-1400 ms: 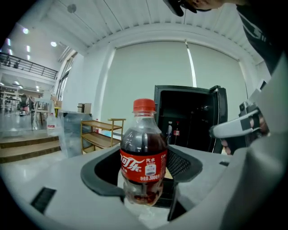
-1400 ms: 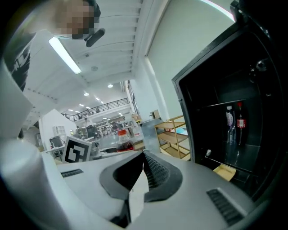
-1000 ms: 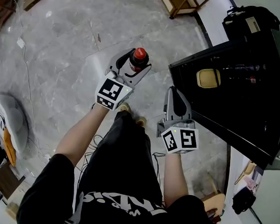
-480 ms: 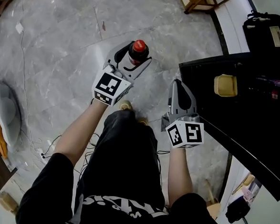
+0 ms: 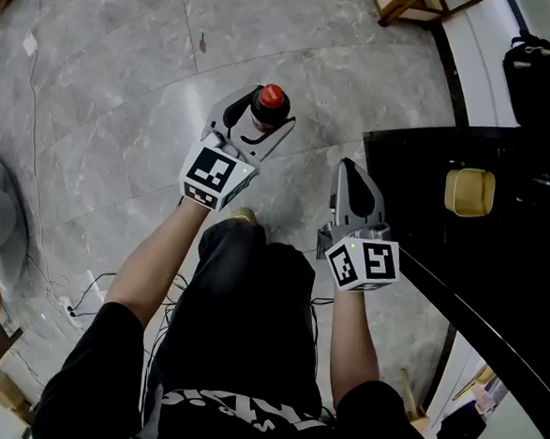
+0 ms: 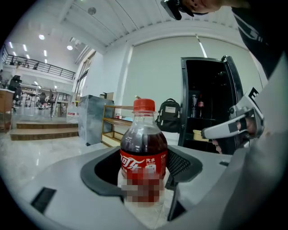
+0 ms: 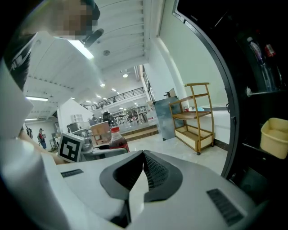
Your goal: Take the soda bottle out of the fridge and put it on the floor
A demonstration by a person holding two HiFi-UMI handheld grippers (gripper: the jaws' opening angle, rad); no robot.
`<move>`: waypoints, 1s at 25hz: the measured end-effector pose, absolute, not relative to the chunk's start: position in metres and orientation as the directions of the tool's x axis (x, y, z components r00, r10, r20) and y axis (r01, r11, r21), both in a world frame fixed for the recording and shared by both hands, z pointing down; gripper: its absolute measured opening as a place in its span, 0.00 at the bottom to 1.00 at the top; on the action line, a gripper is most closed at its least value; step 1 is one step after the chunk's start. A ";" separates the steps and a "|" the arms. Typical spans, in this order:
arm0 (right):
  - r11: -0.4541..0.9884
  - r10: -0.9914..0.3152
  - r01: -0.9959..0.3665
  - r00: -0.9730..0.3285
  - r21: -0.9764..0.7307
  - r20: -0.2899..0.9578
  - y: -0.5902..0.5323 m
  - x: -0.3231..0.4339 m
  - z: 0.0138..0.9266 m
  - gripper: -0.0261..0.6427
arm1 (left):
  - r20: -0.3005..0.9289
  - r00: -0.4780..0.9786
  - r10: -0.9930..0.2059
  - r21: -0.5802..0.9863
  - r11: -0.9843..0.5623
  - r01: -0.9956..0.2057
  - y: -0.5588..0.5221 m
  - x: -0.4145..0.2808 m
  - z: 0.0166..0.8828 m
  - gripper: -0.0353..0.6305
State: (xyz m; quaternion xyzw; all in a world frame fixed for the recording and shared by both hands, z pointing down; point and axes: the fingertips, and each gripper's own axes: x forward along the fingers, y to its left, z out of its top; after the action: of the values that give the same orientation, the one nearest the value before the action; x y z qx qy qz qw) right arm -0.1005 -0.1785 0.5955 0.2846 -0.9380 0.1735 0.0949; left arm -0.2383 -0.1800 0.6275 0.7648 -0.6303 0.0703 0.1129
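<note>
Two grippers, one load: my left gripper point(image 5: 253, 128) is clamped round the soda bottle point(image 5: 270, 99), which is out of the fridge point(image 5: 496, 276) and held upright over the floor point(image 5: 125, 81) at 12 o'clock from my knees; my right gripper point(image 5: 351, 177) is closed on nothing, jaws meeting tip to tip, hanging just beside the fridge door at 3 o'clock.

I judge the main risk is letting go too high; the head view looks straight down on the red cap, so I cannot tell how far the base is from the stone, and an early release would drop the bottle and tip it; a tilted set-down on that polished floor could do the same; my idle right gripper could also knock the door edge.

My left gripper view shows what the head view hides: the pads bear on the label band; my right gripper view alone confirms its shut jaws, and shows the yellow tub point(image 7: 274, 137) inside the fridge at 3 o'clock.
</note>
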 end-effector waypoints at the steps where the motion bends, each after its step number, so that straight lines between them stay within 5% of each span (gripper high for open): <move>1: 0.779 -0.500 -0.565 -0.821 -0.270 0.277 -0.182 -0.102 0.605 0.07 | 0.247 0.195 -0.949 0.086 -0.179 -0.980 -0.183 -0.240 0.636 0.51; 25: 0.818 -0.481 -0.514 -0.857 -0.257 0.186 -0.258 -0.123 0.809 0.07 | 0.195 0.213 -0.958 0.032 -0.211 -0.977 -0.231 -0.256 0.830 0.51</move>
State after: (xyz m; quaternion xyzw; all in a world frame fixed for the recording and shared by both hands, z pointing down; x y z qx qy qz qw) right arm -0.1231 -0.2580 0.8092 0.2614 -0.9518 0.1504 0.0564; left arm -0.2558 -0.2313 0.8298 0.7752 -0.6239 0.0662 0.0737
